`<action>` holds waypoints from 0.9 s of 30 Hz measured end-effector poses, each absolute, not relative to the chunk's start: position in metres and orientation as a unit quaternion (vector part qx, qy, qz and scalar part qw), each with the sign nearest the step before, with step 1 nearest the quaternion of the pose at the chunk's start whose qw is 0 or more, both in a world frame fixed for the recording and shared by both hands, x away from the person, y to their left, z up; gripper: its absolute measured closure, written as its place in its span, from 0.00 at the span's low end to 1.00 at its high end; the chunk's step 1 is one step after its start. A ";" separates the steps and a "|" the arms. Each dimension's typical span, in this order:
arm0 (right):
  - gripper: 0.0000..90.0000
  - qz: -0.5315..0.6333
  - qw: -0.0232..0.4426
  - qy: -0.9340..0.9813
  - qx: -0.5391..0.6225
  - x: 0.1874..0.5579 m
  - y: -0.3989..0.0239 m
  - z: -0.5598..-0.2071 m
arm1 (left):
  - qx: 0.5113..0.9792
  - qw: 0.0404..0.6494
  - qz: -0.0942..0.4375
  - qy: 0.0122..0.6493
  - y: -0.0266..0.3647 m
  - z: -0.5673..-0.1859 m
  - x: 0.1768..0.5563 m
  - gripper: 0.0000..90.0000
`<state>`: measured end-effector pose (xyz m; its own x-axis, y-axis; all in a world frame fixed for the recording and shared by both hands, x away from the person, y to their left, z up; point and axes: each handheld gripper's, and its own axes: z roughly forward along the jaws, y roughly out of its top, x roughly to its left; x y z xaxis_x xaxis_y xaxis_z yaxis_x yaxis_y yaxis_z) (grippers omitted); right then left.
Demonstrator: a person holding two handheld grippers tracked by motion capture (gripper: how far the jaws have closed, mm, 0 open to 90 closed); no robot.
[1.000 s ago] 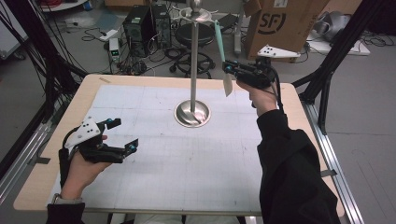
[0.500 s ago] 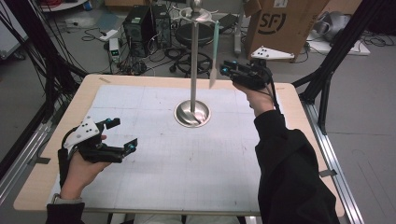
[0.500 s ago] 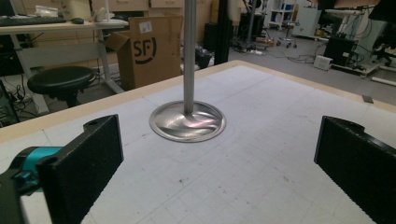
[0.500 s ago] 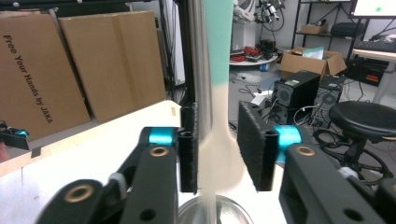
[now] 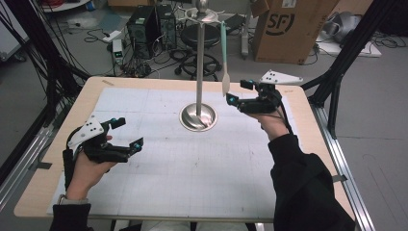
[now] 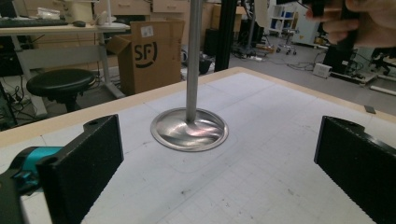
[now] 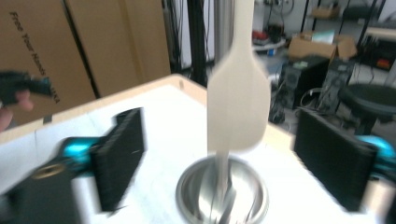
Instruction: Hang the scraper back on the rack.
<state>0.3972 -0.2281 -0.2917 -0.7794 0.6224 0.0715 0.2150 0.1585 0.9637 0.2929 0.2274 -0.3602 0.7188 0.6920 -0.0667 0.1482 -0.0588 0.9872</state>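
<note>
My right gripper [image 5: 236, 92] had just spread its jaws, nothing pinched, beside the slim mint-handled spatula with a cream silicone blade [image 5: 224, 58] hanging from the steel stand [image 5: 198, 117]; light, floppy-bladed, best gripped by its stiff handle

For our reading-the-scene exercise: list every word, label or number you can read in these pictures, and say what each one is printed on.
"SF": cardboard box beyond the table, also legible in the left gripper view.
"Free Your Hands": side of cardboard box in the right gripper view; remaining letters too blurred.
White sticker on the box: too small to read.
</note>
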 end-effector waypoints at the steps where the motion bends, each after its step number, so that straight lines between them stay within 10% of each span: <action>1: 0.09 0.581 0.172 0.744 0.283 0.395 -0.229 -0.297 | 0.693 0.616 0.220 0.302 0.227 -0.360 0.294 0.02; 27: 0.00 0.576 0.185 0.739 0.297 0.318 -0.284 -0.377 | 0.694 0.621 0.212 0.297 0.224 -0.361 0.299 0.02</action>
